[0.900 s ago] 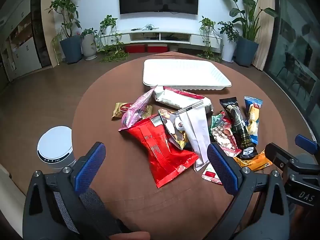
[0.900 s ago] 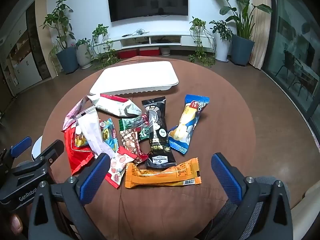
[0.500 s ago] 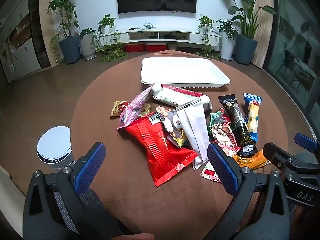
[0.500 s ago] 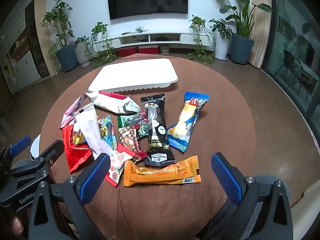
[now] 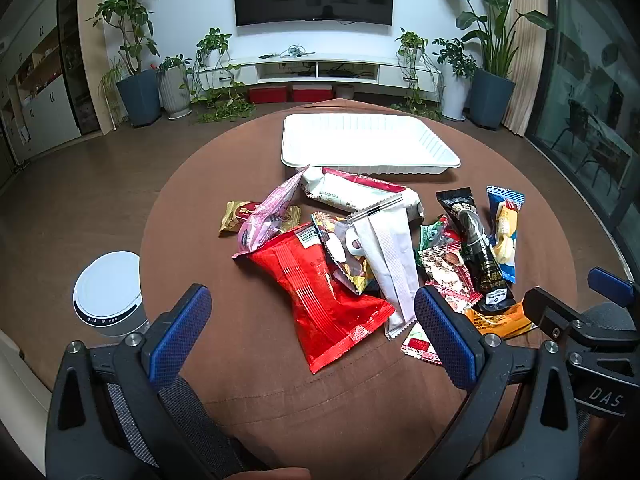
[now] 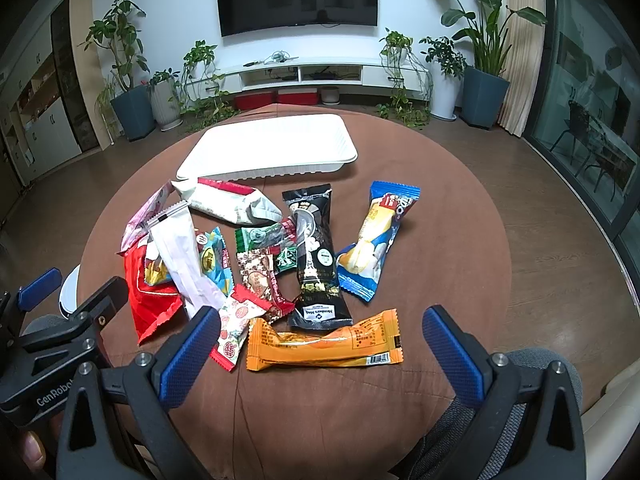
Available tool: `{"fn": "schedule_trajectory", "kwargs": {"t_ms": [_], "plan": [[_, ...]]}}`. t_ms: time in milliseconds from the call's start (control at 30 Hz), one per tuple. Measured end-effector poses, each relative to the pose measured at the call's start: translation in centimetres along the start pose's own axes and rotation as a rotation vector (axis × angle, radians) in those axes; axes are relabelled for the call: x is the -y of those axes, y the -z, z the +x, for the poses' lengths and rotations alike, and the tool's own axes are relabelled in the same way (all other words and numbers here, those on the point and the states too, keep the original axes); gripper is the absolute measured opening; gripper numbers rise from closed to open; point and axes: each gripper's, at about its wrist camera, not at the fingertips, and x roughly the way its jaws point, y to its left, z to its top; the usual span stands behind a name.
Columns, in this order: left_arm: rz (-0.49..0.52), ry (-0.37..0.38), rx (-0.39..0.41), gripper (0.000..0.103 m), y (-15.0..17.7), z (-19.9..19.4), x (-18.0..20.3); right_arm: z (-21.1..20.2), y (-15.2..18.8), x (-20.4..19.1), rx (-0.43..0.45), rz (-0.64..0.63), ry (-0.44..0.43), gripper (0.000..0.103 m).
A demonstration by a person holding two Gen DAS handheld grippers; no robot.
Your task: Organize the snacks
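I hold the left gripper (image 5: 312, 336) with jaws spread wide and empty, low over the near edge of the round brown cloth-covered table (image 5: 192, 208). The right gripper (image 6: 318, 354) is likewise wide apart and carries nothing.

Just beyond the left jaws lies the crinkled red foil snack bag (image 5: 324, 292), with a long white paper-like sachet (image 5: 390, 258) overlapping its right edge. Ahead of the right jaws, nearest of all, lies the orange rectangular snack wrapper (image 6: 324, 340); beyond it are the tall black wrapper (image 6: 316, 258) and, to its right, the blue-and-yellow wrapper (image 6: 374, 242).

The shallow white ribbed plastic tray (image 5: 368, 142) stands at the far side of the table, with no snack in it. A white cylindrical appliance (image 5: 108, 292) stands on the floor to the near left.

Change over the last second: both views have crept slightly closer to the pile; no packet has shifted. I judge the sorting not yet begun, this being the approach to a first pick.
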Motion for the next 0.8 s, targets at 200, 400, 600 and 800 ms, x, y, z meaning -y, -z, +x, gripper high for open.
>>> {"fn": "schedule_trajectory", "kwargs": {"t_ms": [200,400,600,800], "plan": [[0.002,0.001,-0.002,0.103,0.34,0.13,0.13,-0.06,-0.05,0.00,-0.002,0.000,0.002,0.103],[0.001,-0.001,-0.002,0.103,0.32,0.09,0.11,-0.14,-0.12,0.00,-0.003,-0.002,0.002,0.103],[0.002,-0.001,-0.003,0.103,0.41,0.14,0.17,-0.17,-0.14,-0.01,-0.004,-0.002,0.003,0.103],[0.003,-0.001,-0.003,0.103,0.38,0.14,0.18,-0.18,-0.15,-0.01,-0.005,-0.003,0.003,0.103]]}}
